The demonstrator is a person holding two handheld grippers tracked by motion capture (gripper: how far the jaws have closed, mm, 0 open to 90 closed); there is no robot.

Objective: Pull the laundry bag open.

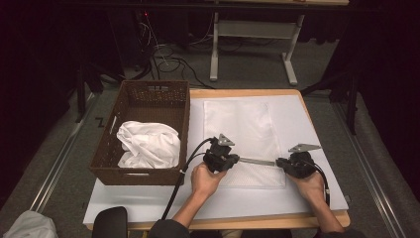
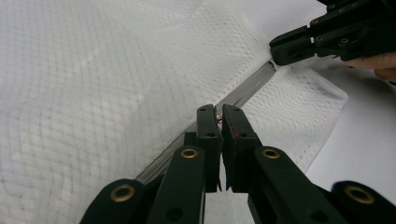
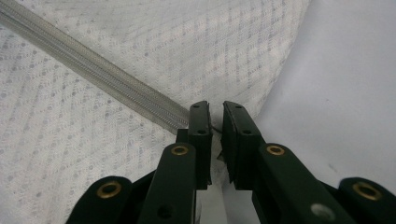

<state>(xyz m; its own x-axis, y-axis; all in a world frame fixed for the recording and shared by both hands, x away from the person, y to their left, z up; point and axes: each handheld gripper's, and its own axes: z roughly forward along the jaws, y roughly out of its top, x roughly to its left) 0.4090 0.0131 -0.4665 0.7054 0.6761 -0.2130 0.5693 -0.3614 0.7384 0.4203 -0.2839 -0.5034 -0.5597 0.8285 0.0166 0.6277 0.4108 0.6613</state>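
Note:
A white mesh bag (image 1: 242, 134) lies flat on the white table top (image 1: 307, 129), with a grey zipper (image 1: 257, 161) running across its near end. My left gripper (image 1: 239, 159) is at the zipper's left part, its jaws shut on a small metal zipper pull (image 2: 218, 116). In the left gripper view the zipper (image 2: 252, 88) runs on to my right gripper (image 2: 275, 49). My right gripper (image 1: 278, 162) is pinched on the bag's edge at the zipper's right end. In the right gripper view the zipper (image 3: 93, 65) ends between the jaws of my right gripper (image 3: 215, 109).
A brown wicker basket (image 1: 148, 99) stands on the table's left side with crumpled white cloth (image 1: 148, 144) in it. The table's front edge (image 1: 223, 220) is near the person's forearms. Cables and a desk frame (image 1: 252, 49) are on the floor beyond.

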